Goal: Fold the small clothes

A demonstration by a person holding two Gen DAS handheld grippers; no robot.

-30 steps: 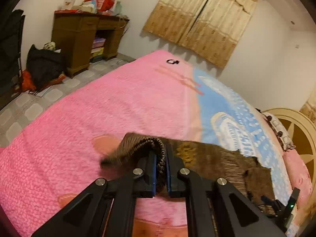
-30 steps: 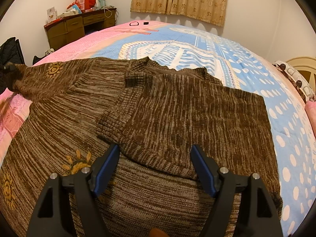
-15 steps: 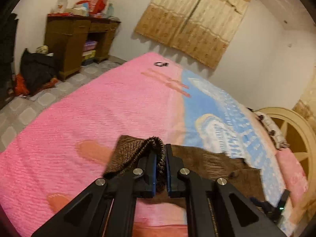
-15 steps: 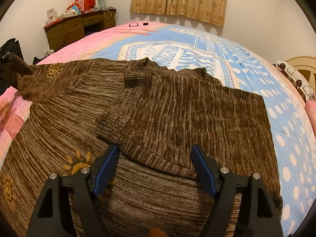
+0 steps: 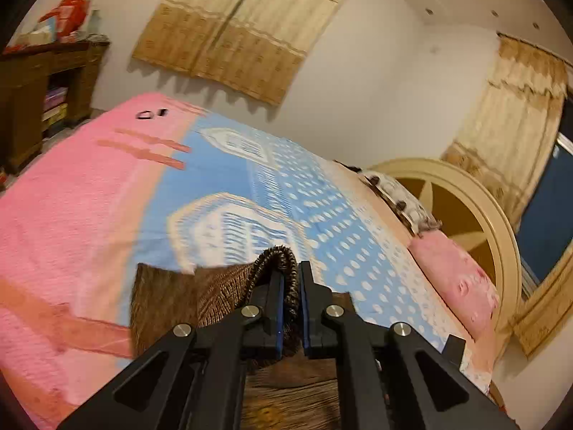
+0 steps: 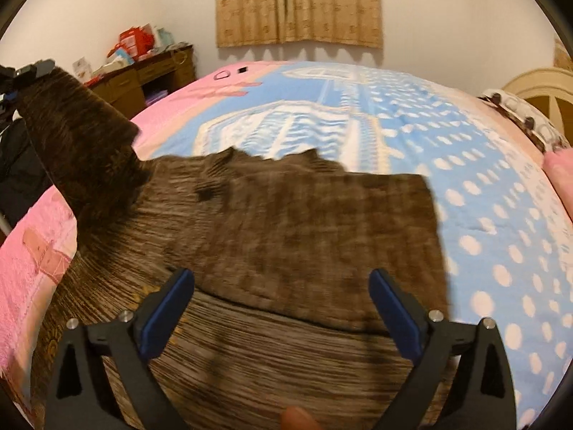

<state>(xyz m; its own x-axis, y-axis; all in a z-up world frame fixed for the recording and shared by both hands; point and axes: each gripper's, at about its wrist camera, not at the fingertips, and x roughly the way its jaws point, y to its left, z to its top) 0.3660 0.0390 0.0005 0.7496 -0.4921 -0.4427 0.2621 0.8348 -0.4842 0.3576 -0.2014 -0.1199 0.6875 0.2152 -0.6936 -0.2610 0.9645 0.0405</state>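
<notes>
Item: brown knit sweater (image 6: 286, 236), spread on the bed (image 6: 483, 165) ahead of and under the right gripper (image 6: 283, 308).
Done: right side already folded inward.
In progress: left sleeve (image 6: 75, 136), clamped in the left gripper (image 5: 290, 304), lifted off the bed.
Right gripper: jaws just widened, released, nothing between them.
Remaining, by judgement: lay sleeve across, fold body.

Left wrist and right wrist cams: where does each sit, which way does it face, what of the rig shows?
Left wrist: on the left gripper, looking along the bed toward the headboard; its shut fingers pinch the sleeve.
Right wrist: on the right gripper, tilted down over the brown sweater; open fingers and a fingertip at the bottom edge show.
Shared: sweater, bed, curtain, desk; the right view also catches the lifted sleeve.
</notes>
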